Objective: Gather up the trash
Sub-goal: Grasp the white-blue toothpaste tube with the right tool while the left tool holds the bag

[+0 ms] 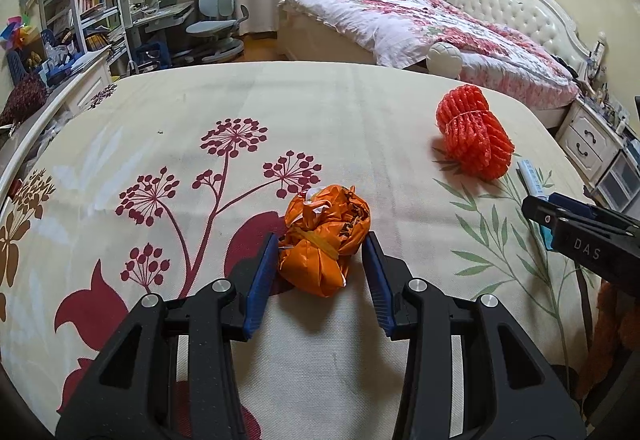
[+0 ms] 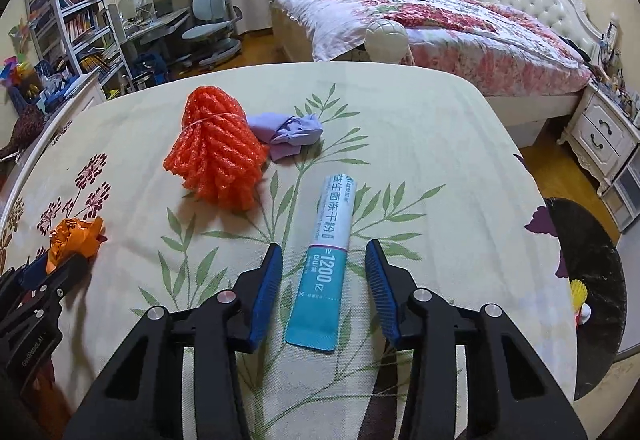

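Closest to us on the left, our left gripper (image 1: 322, 252) has its blue pads on either side of the crumpled orange wrapper (image 1: 326, 240); the left pad presses its side, while the right pad looks just clear of it or barely touching, so we judge this a loose pinch at best. Over on the right, our right gripper (image 2: 324, 272) straddles the blue-and-white sachet (image 2: 326, 272), which lies flat on the flowered cloth (image 2: 420, 160), with a clear gap between each pad and the packet, so nothing is held there yet.

Risks, as we judge them: the orange wrapper is springy and lopsided, so a weak squeeze could let it pop out as we lift. The sachet is thin and lies flat; the pads may slide over it or snag the cloth and drag it instead. The black bin (image 2: 588, 280), at the table's right edge, is a fair reach from the left side, so a poor grip could drop trash on the way.

Counted from left to right, we see one orange wrapper, one red foam net (image 2: 218, 152), one crumpled purple glove (image 2: 292, 132) just beside the net, one sachet and one bin.
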Tool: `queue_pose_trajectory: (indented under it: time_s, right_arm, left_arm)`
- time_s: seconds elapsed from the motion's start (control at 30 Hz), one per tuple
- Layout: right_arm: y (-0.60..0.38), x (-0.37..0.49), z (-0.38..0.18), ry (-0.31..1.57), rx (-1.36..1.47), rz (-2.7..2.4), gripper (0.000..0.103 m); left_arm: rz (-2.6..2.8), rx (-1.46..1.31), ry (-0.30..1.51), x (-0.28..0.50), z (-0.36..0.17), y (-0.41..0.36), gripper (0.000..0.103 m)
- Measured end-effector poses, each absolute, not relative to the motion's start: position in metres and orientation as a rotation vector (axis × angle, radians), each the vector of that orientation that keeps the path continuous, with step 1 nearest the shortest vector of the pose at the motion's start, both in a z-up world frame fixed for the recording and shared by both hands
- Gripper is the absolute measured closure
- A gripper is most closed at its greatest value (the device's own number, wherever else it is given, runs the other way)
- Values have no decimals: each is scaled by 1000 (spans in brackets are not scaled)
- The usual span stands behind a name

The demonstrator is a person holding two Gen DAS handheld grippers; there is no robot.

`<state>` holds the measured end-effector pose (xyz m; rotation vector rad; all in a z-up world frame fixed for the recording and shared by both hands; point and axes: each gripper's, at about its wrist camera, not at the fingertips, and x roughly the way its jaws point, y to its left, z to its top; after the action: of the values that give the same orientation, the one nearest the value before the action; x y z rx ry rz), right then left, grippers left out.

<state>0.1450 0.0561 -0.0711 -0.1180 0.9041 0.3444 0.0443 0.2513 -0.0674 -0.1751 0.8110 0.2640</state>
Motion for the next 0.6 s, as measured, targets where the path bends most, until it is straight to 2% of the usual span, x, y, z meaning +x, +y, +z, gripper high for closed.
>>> queue_pose_trajectory:
  time_s: [0.17, 0.6]
  right_arm:
    - [44, 139, -69, 905, -96, 346, 81]
    - [30, 120, -67, 891, -81, 349, 82]
  left_arm:
    - [270, -171, 812, 44, -67, 252, 61]
    - [291, -178, 811, 42, -66, 250, 61]
